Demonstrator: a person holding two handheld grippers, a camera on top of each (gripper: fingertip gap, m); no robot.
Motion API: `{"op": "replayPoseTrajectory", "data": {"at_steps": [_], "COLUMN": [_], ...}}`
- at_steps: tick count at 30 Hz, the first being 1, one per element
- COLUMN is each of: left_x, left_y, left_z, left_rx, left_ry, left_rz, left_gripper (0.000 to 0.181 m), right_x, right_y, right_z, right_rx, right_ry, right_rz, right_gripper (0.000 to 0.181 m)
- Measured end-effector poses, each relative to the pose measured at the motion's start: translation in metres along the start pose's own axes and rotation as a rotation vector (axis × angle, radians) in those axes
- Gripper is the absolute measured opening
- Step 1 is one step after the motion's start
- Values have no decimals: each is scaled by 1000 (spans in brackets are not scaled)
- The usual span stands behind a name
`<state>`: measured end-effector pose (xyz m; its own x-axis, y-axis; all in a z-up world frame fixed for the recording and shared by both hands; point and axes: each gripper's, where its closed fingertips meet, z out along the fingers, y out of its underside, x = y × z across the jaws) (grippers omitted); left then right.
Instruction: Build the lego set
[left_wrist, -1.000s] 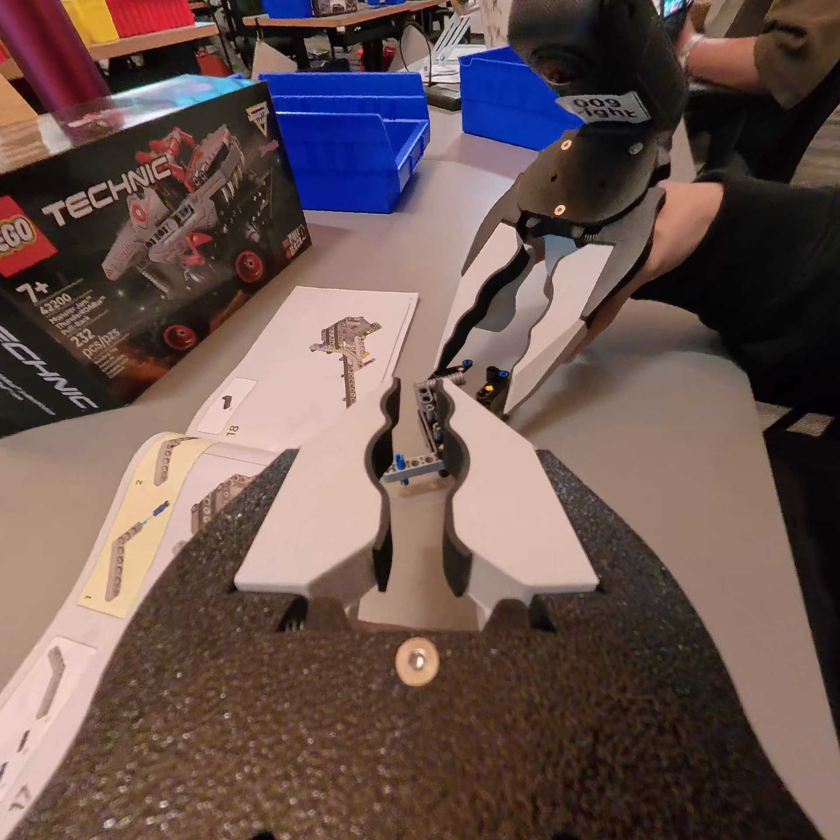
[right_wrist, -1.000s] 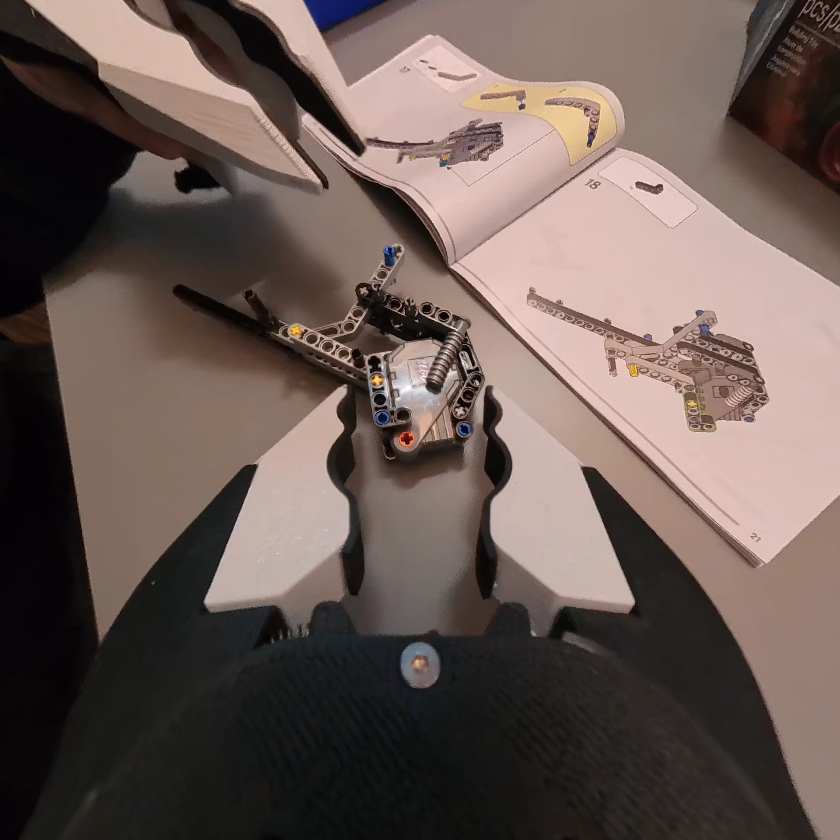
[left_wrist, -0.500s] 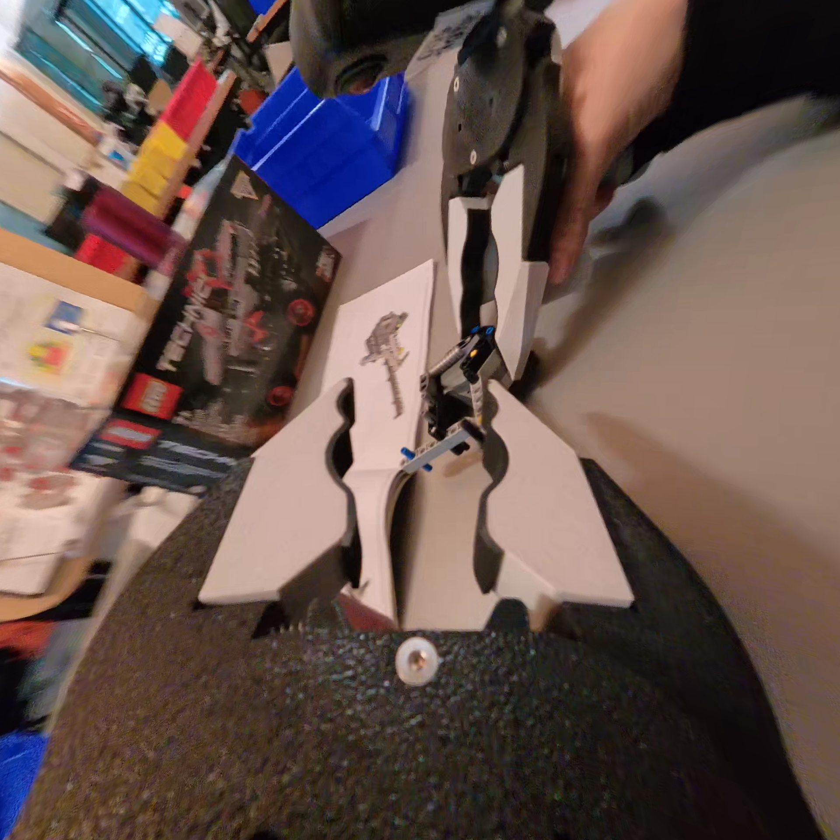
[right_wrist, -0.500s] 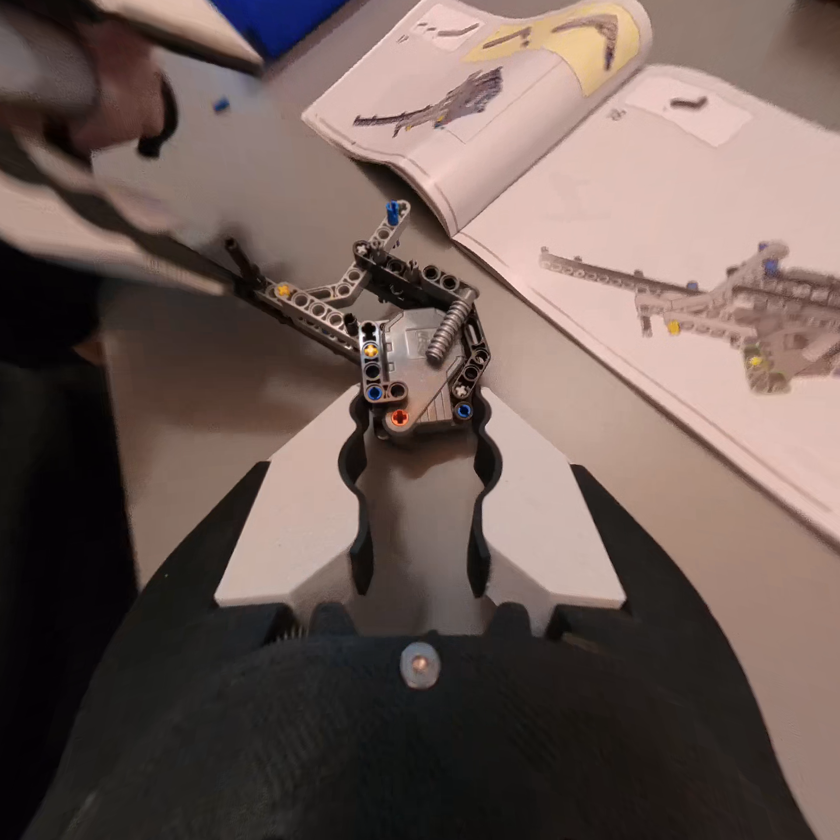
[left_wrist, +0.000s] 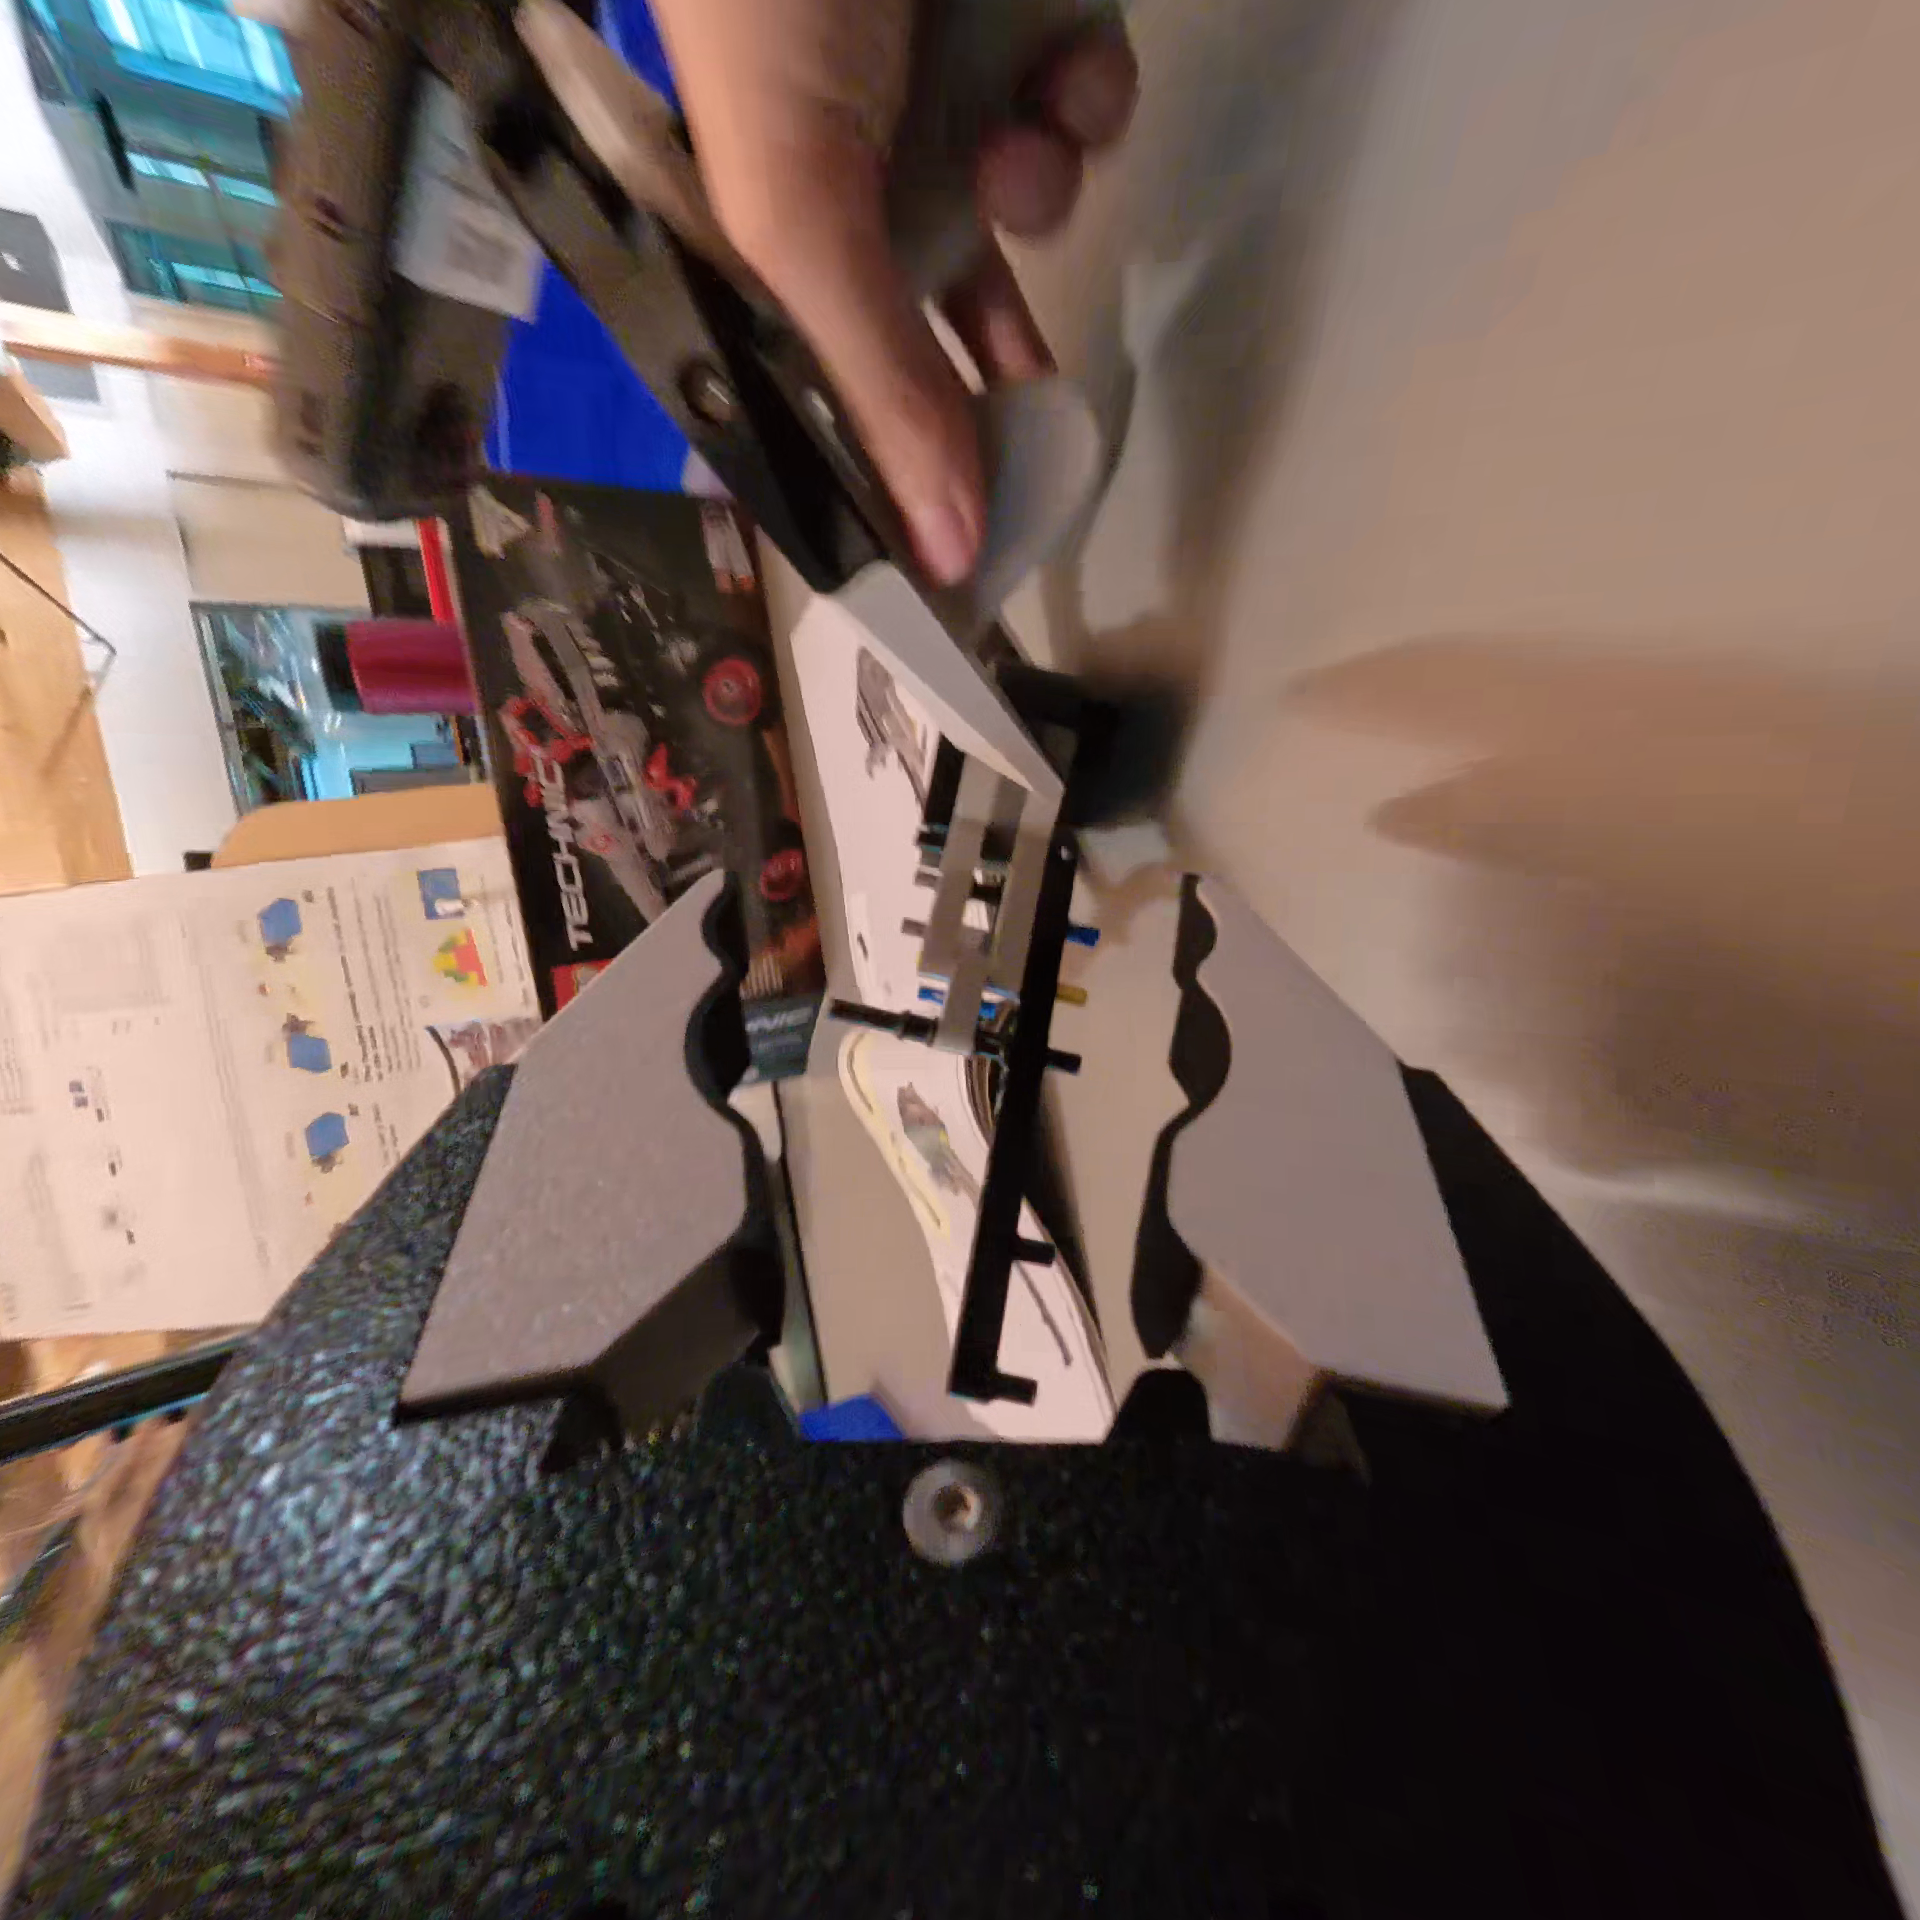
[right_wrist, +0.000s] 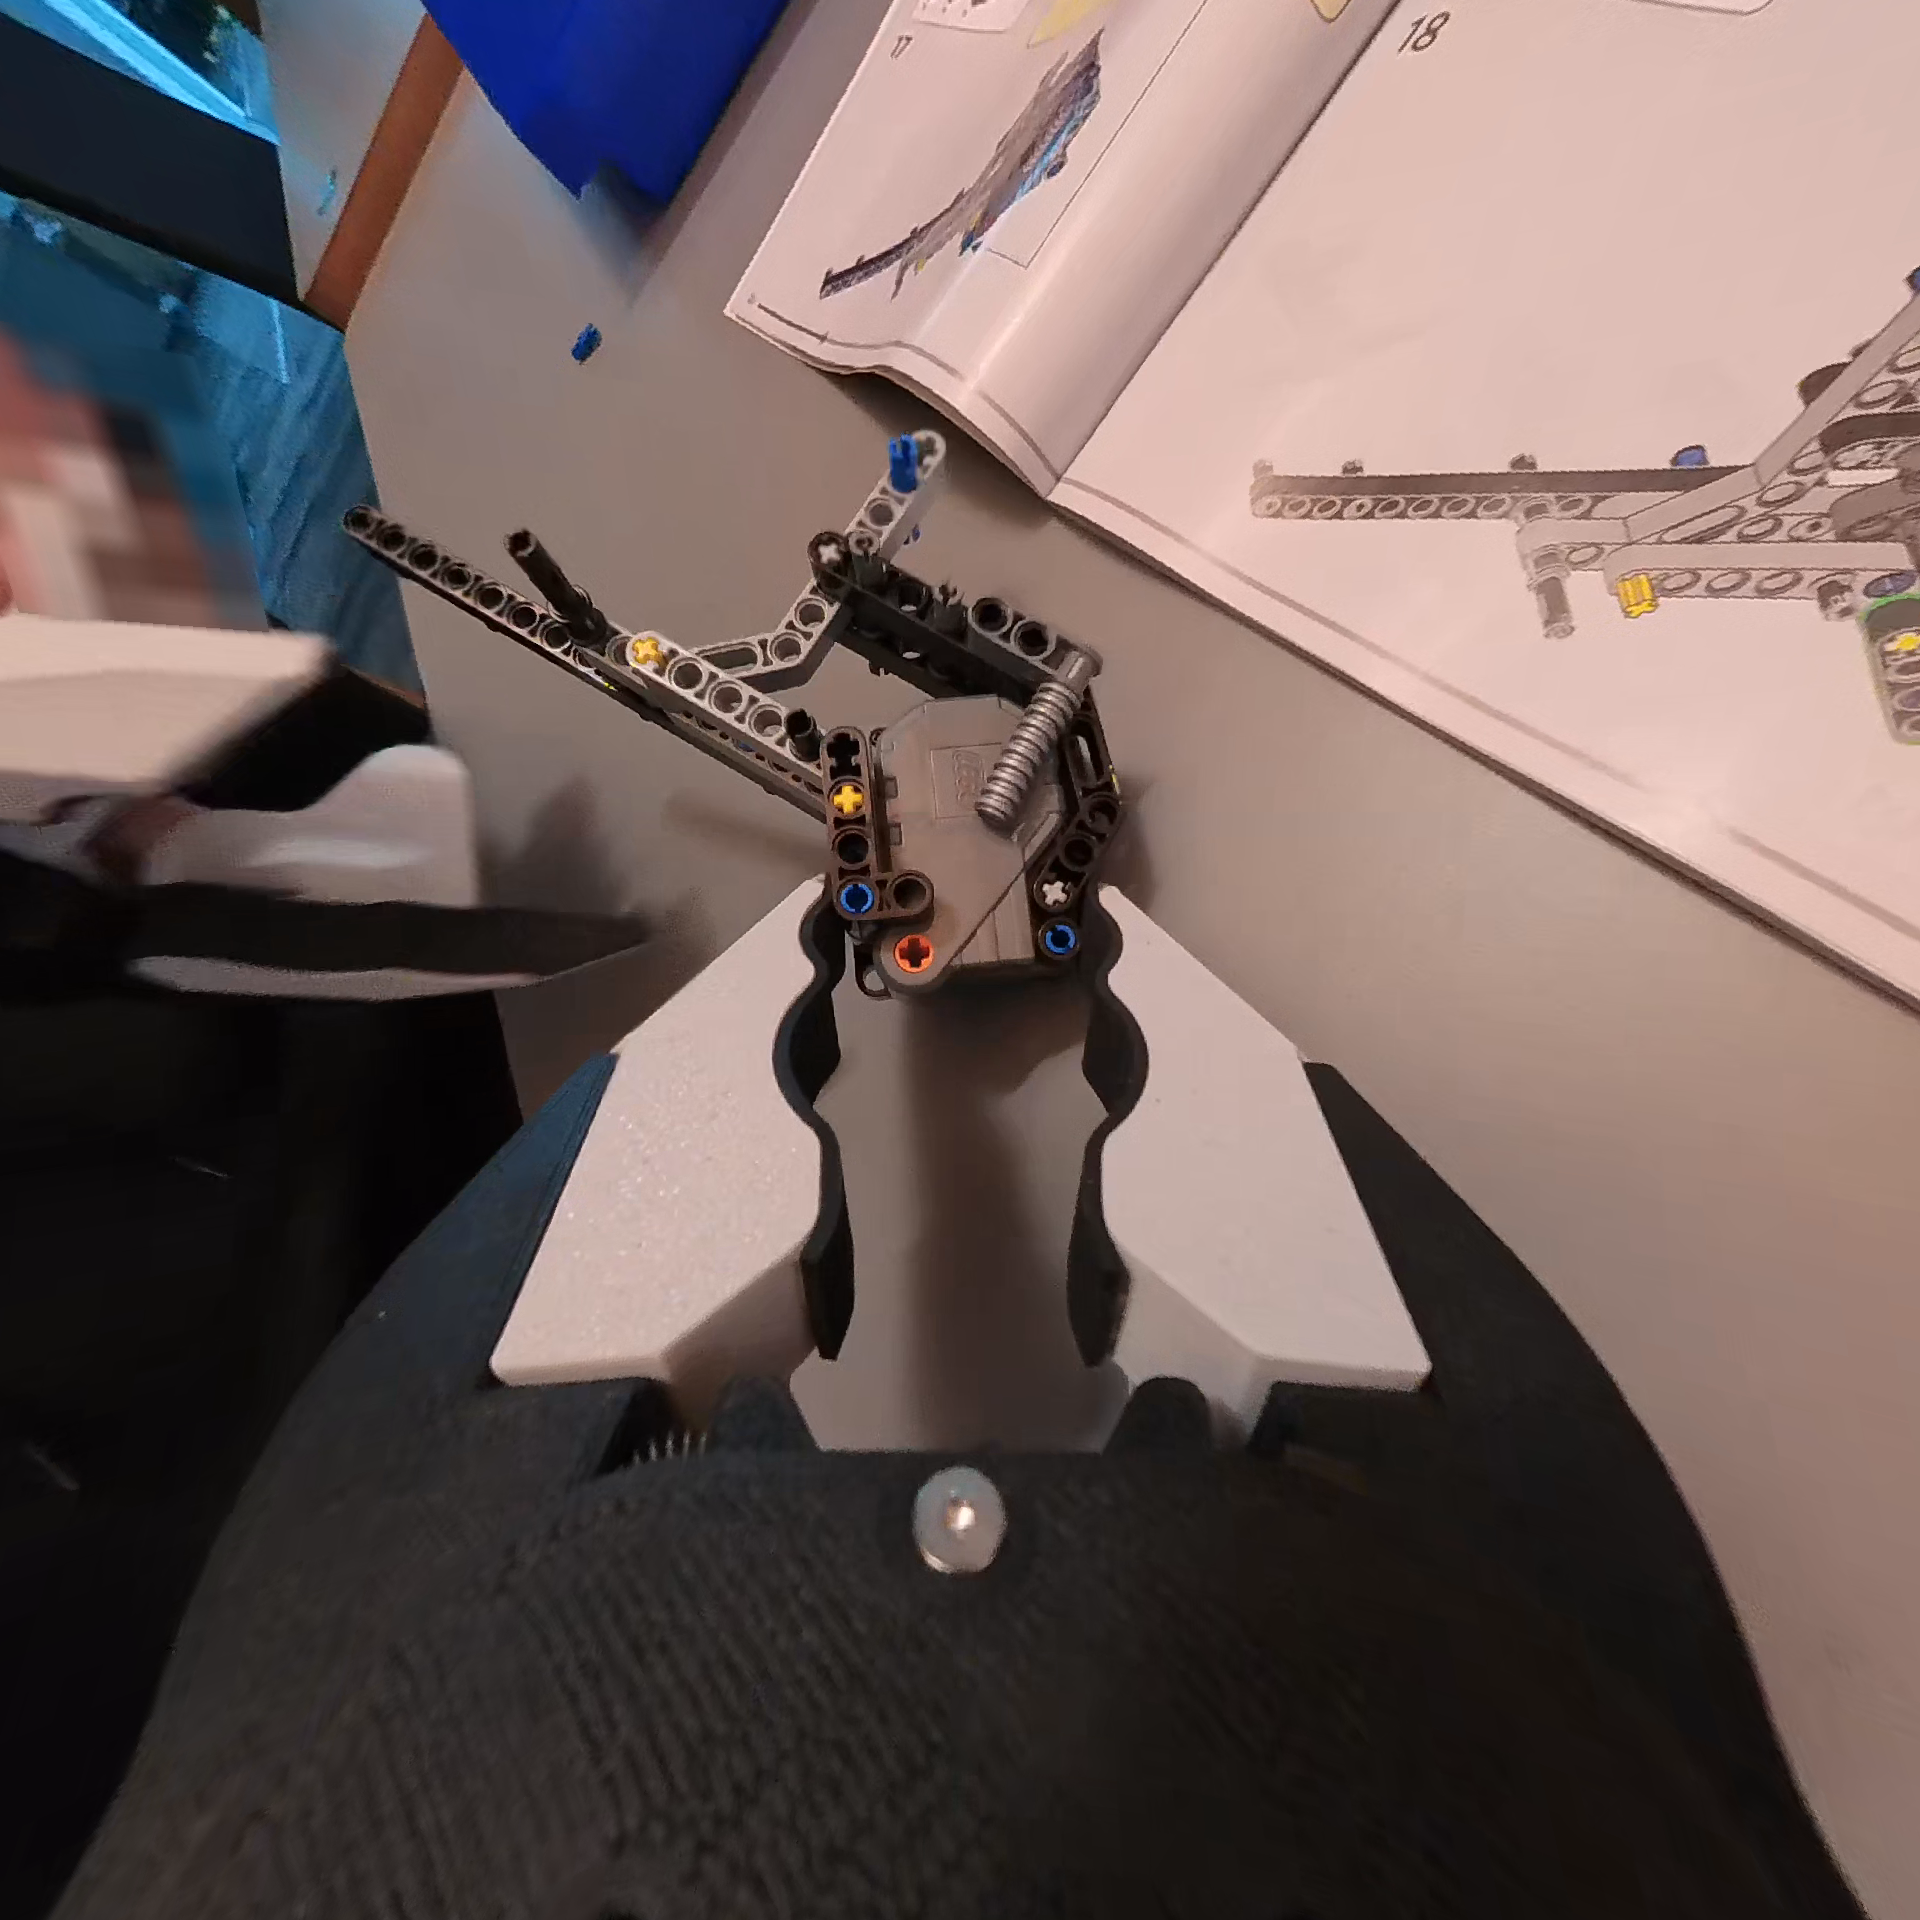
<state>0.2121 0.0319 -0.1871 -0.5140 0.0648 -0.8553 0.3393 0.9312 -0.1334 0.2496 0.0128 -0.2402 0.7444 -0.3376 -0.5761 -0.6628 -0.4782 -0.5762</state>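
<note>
The half-built lego assembly (right_wrist: 935, 769) is a grey motor block with black and grey beams and a long black beam reaching left. My right gripper (right_wrist: 961, 925) is shut on the motor block and holds the assembly tilted over the grey table (right_wrist: 1351, 1039). In the left wrist view my left gripper (left_wrist: 951, 899) is rolled on its side and open. The assembly (left_wrist: 977, 935) stands between its tips, and the long black beam (left_wrist: 1003, 1195) runs down between the jaws without visibly touching them. The right gripper (left_wrist: 1060, 779) and a hand (left_wrist: 883, 312) show above, blurred. The left gripper (right_wrist: 468, 810) is blurred at the left.
The open instruction booklet (right_wrist: 1455, 364) lies just beyond the assembly; it also shows in the left wrist view (left_wrist: 883, 1143). The black set box (left_wrist: 623, 727) and a blue bin (left_wrist: 582, 395) stand behind. A small blue pin (right_wrist: 587, 341) lies loose on the table.
My left gripper has rolled sideways, opened and let go of the small grey beam with the blue pin. The right gripper has closed on the motor block and tilted the assembly up.
</note>
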Motion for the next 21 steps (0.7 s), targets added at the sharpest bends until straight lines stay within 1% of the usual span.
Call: {"op": "replayPoseTrajectory", "data": {"at_steps": [1,3,4,7,9,12,13,15,19,21], "left_x": [3,7,11,15,14,13,13,14,16,16], "left_y": [8,17,16,5,7,12,13,12,13,16], "left_z": [8,18,21,30,36,44,45,47,50,53], "left_rx": [-47,-107,-113,-87,-116,-141,-147,-151,-181,-198], "left_ry": [-7,-24,-12,-7,-17,-21,-28,-33,-55,-50], "left_rz": [36,115,135,160,193,195,195,207,238,204], "left_gripper": [86,84,83,67,64,64,61,45,43,41], "right_x": [0,-1,-2,-2,-3,-5,-5,-5,-6,-5], "right_y": [0,1,3,1,4,4,5,6,7,7], "right_z": [0,0,1,1,1,0,0,0,-2,-3], "right_rx": [-3,-22,-39,-41,-57,-50,-50,-52,-54,-49], "right_ry": [-6,-16,-21,0,8,4,6,2,-6,-4], "right_rz": [2,13,13,-3,-20,-21,-21,-22,-24,-27], "right_gripper": [43,43,43,43,43,43,43,43,43,43]}}
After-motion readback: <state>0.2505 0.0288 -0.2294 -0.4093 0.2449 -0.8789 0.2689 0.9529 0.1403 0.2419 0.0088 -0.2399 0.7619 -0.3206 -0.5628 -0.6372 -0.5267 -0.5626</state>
